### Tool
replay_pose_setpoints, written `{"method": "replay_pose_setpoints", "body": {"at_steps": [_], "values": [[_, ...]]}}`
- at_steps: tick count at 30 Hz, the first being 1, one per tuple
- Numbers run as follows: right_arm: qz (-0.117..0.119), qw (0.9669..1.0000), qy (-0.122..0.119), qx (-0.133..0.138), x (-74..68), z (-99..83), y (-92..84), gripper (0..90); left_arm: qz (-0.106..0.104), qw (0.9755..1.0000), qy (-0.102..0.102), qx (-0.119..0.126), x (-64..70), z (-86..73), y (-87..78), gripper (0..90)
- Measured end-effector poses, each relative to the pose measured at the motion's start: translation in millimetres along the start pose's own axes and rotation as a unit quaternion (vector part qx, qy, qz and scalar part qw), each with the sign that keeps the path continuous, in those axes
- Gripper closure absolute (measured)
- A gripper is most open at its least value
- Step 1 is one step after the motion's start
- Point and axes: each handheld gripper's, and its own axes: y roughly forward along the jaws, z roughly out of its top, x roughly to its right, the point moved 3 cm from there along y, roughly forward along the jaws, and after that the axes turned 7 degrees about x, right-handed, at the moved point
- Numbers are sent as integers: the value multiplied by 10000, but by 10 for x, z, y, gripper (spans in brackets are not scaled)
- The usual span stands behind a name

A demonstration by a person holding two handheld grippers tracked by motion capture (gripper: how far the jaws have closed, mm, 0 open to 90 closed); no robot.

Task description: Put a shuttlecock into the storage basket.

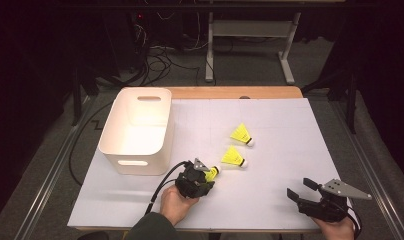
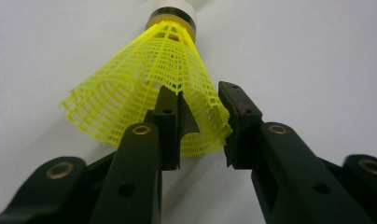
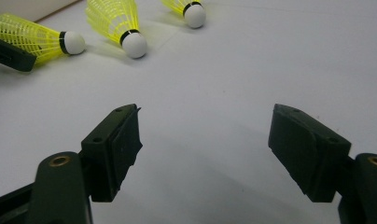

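Left claw (image 2: 201,126) around shuttlecock (image 2: 149,93) (unlabelled)

It looked like a lab: cables (image 1: 157,62) tangled on the floor at upper left, a bare desk frame (image 1: 250,37) behind.

no readable text, labels, brands, numbers or signs

Bright lit table (image 1: 270,200); dark surroundings; soft shadows; close views slightly blurred.
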Motion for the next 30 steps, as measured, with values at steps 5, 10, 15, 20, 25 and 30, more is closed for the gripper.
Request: {"method": "replay_pose_setpoints", "body": {"at_steps": [5,10,15,20,25,30], "values": [[10,10000,-9,5,-2,1,0,255,44,10000,23,-37,-3,5,-11,781],[4,10000,-9,-1,-1,1,1,256,96,9999,91,-78,12,8,-7,844],[-1,10000,-37,-1,-5,1,0,256,116,9998,113,-97,7,15,-25,882],[-1,10000,-30,5,-8,1,-3,256,130,9997,172,-122,18,20,-32,886],[5,10000,-39,13,-1,1,-2,256,155,9996,206,-116,22,35,-48,888],[1,10000,-32,11,-5,1,-4,256,183,9996,218,-76,29,51,-84,889]]}}
